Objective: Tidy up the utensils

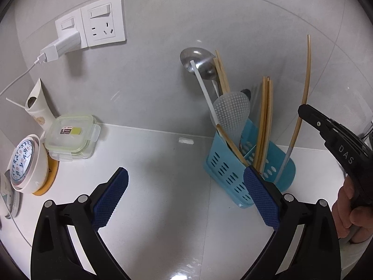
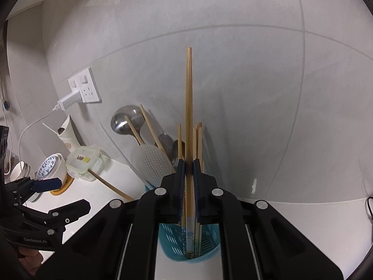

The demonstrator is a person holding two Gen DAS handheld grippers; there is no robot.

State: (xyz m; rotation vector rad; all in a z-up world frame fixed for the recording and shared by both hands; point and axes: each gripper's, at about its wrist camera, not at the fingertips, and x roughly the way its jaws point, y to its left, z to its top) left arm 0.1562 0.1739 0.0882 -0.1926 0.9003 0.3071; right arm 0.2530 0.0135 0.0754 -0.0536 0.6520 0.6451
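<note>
A blue slotted utensil holder (image 1: 235, 175) stands on the white counter against the wall. It holds a steel ladle (image 1: 198, 63), a clear rice paddle (image 1: 230, 112) and several bamboo chopsticks (image 1: 264, 121). My right gripper (image 2: 188, 165) is shut on a bamboo chopstick (image 2: 188, 107), held upright with its lower end inside the holder (image 2: 205, 247). That chopstick shows at the right of the left wrist view (image 1: 303, 107). My left gripper (image 1: 186, 179) is open and empty, just left of the holder, above the counter.
At the left stand a lidded plastic container (image 1: 72, 137), a patterned bowl on its side (image 1: 25, 163) on a yellow coaster, and a white cup (image 1: 38, 107). A wall socket (image 1: 103, 23) with a white charger and cable is above them.
</note>
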